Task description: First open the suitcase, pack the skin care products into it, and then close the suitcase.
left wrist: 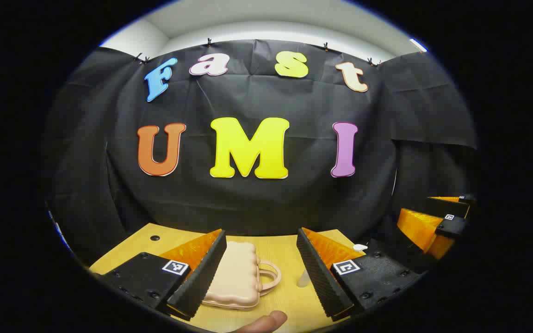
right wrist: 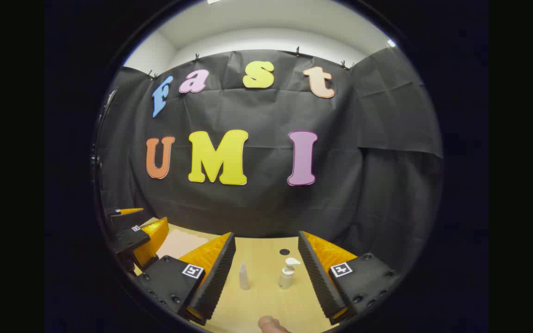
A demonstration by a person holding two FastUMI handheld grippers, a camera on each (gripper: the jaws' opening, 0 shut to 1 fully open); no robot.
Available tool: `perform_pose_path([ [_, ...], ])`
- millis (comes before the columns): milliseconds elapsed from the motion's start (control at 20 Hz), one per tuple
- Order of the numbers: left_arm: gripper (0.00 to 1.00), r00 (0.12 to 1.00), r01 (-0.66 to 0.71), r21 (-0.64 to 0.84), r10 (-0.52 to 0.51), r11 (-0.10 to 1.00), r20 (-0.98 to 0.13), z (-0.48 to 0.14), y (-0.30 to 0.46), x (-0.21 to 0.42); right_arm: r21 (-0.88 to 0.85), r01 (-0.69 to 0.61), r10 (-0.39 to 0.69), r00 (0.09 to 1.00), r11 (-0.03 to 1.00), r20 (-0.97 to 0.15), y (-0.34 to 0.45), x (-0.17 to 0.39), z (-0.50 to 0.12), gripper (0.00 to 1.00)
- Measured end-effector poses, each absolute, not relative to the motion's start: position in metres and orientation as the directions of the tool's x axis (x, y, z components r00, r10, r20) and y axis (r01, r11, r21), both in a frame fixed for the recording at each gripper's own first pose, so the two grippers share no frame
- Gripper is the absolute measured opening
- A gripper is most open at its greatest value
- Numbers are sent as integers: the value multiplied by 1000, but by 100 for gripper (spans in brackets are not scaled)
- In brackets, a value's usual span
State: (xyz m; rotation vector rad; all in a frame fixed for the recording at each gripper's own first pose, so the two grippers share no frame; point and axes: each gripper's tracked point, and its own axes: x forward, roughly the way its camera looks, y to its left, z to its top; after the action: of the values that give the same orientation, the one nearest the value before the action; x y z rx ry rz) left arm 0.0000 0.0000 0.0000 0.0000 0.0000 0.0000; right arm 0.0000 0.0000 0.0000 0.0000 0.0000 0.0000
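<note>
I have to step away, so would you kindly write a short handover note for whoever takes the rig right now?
Left claw: open, holding nothing, above the table with the suitcase ahead of its fingers.
Right claw: open, holding nothing, facing the skin care items.
Suitcase: small, pink, lying flat and closed, handle toward the right.
Products: a slim pointed tube and a pump bottle stand upright on the table, apart.
Done: nothing yet.
Left: open the suitcase, pack both products, close it.
</note>
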Motion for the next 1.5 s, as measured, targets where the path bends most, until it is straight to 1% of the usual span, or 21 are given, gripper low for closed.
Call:
perform_pose_path([
  [200, 97, 1000, 7, 6, -7, 1000, -7, -1, -11, 7, -8, -16, 16, 1000, 1000, 9, -1, 6, 4, 81],
  [500, 97, 999, -21, -5, 21, 1000, -30, -7, -7, 9, -21, -42, 42, 999, 999, -8, -1, 14, -3, 80],
  [550, 88, 999, -30, -5, 29, 1000, -35, -9, -7, 10, -18, -47, 47, 999, 999, -11, -1, 15, -4, 80],
  [600, 97, 999, -35, -4, 35, 999, -39, -9, -6, 11, -15, -50, 50, 999, 999, -15, -2, 17, -5, 80],
  [800, 97, 998, -46, -6, 46, 999, -50, -13, -9, 13, -8, -53, 53, 998, 999, -26, -8, 20, -9, 80],
  [900, 98, 996, -51, 4, 51, 999, -73, -19, -11, 13, -8, -58, 58, 998, 998, -35, -9, 22, -13, 80],
  [1050, 98, 993, -71, 69, 77, 995, -93, -31, -7, 21, -23, -51, 50, 998, 998, -48, -20, 23, -21, 81],
  [1200, 98, 988, -75, 168, 96, 983, -119, -62, -2, 37, -42, -16, 13, 998, 999, -61, -48, 25, -32, 81],
  [1350, 100, 976, -53, 254, 104, 966, -191, -106, -2, 50, -65, 25, -30, 997, 998, -74, -84, 20, -41, 81],
  [1500, 99, 966, -2, 339, 89, 941, -241, -143, -11, 64, -71, 53, -60, 994, 996, -94, -121, 15, -52, 80],
])
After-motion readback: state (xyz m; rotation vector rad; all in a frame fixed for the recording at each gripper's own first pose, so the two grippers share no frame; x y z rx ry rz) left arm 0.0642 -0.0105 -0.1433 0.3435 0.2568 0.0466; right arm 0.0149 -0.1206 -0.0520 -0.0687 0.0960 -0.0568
